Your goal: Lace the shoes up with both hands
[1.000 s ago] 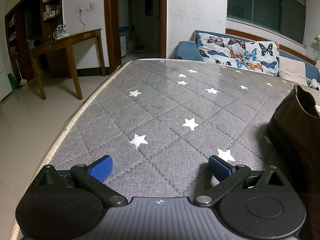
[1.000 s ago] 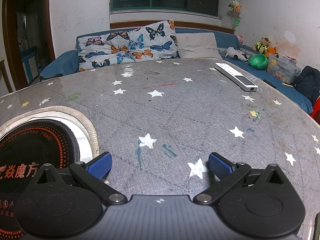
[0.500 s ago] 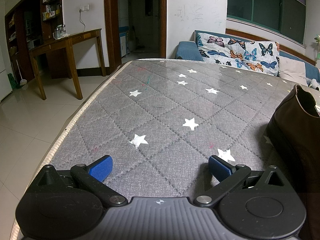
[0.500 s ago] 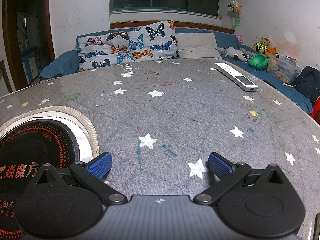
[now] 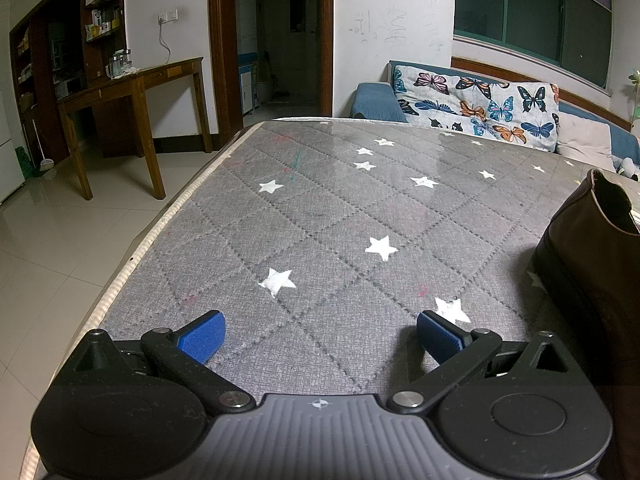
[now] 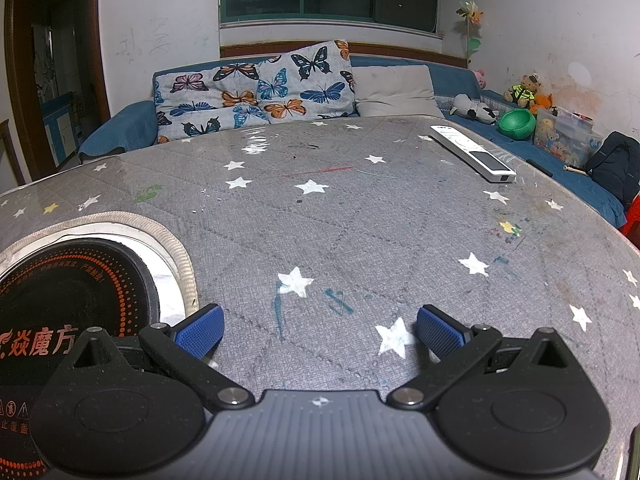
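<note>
Left hand-held gripper (image 5: 320, 330): jaws spread wide, blue pads (image 5: 202, 338) apart, nothing between them. It sits low over the grey star-print table (image 5: 320, 208), pointing along the surface toward the far sofa (image 5: 376, 96).

Right hand-held gripper (image 6: 318, 328): also released, pads (image 6: 438, 330) wide apart and empty, low over the same table.

Brown shoe (image 5: 588, 264): at the right edge of the left wrist view, standing on the table just beside the left gripper's right finger. Only its side wall, sole and collar opening show. No lace or eyelets visible from here. The shoe does not appear in the right wrist view.

Other items, right view: round black induction cooker (image 6: 68, 300) set into the table at left; white remote (image 6: 472, 152) far right, well apart.

Judgement: lacing not yet begun; neither gripper faces the shoe.

Risks:
- The left gripper's swing toward the shoe could knock it sideways, since it stands so near the finger.
- Lace position is unknown, so a blind close could pinch leather or nothing.
- The right gripper's path to the shoe probably crosses the cooker's cutout rim, where a finger could catch.
</note>
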